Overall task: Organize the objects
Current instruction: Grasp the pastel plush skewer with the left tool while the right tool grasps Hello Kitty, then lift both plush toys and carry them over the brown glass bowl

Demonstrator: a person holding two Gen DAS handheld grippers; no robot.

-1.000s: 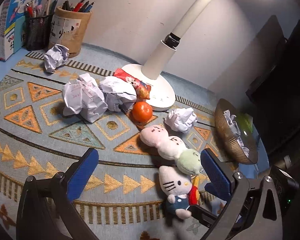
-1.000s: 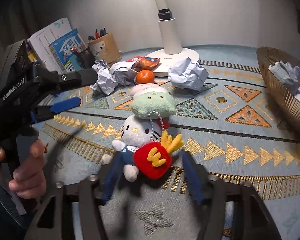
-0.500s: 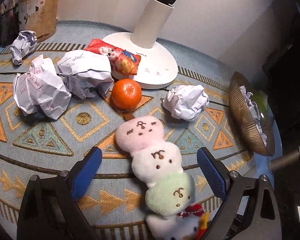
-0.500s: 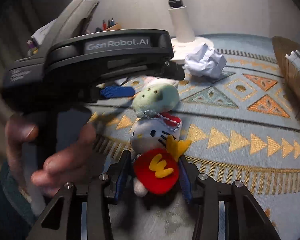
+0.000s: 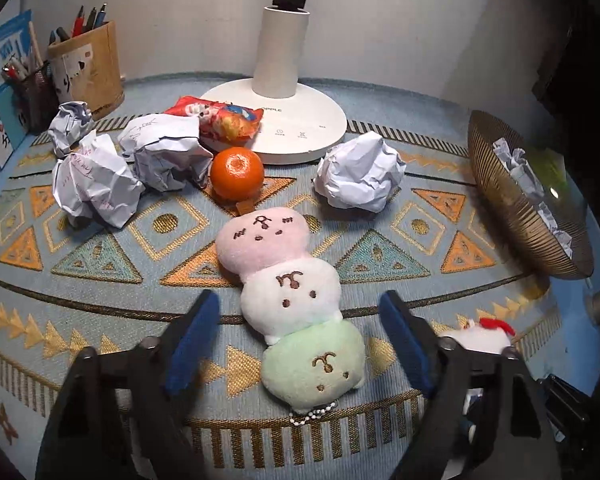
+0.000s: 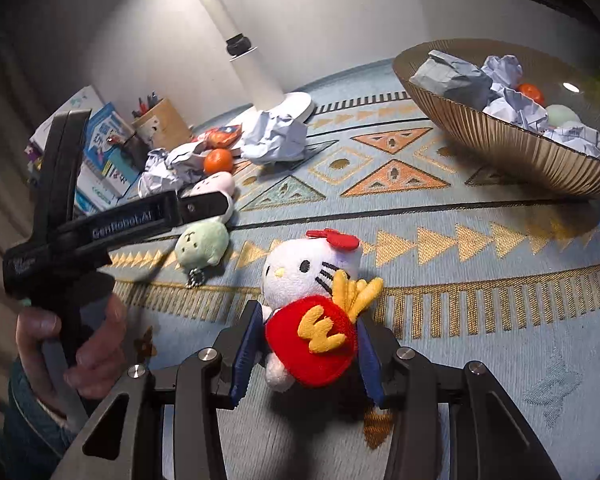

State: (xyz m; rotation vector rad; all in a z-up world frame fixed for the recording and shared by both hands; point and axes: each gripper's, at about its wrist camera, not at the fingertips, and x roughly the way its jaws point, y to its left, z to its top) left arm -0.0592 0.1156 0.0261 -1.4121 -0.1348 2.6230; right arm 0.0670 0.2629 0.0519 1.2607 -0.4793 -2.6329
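The right gripper (image 6: 306, 354) has its blue fingers (image 6: 246, 350) pinching the cat plush (image 6: 308, 276) around its lower body, just behind the red fries pouch on its front, so the toy sits head-forward, seemingly ready to be carried to the bowl (image 6: 512, 140) at the far right edge of the worktop (image 6: 480, 280), which already holds paper balls, an orange and something pale green. Whether the plush rests on the cloth or is lifted clear is hard to tell. The left gripper (image 5: 300, 344) has its fingers (image 5: 192, 348) spread wide on either side of the three-ball plush (image 5: 292, 300), which lies flat near the front edge; they straddle its white and green parts without touching, likely lining up a grasp. Beyond lie the orange (image 5: 237, 173), paper balls (image 5: 360, 178) and snack packet (image 5: 216, 118) by the lamp base (image 5: 300, 128). The bowl's contents are half hidden by its rim in the left wrist view.
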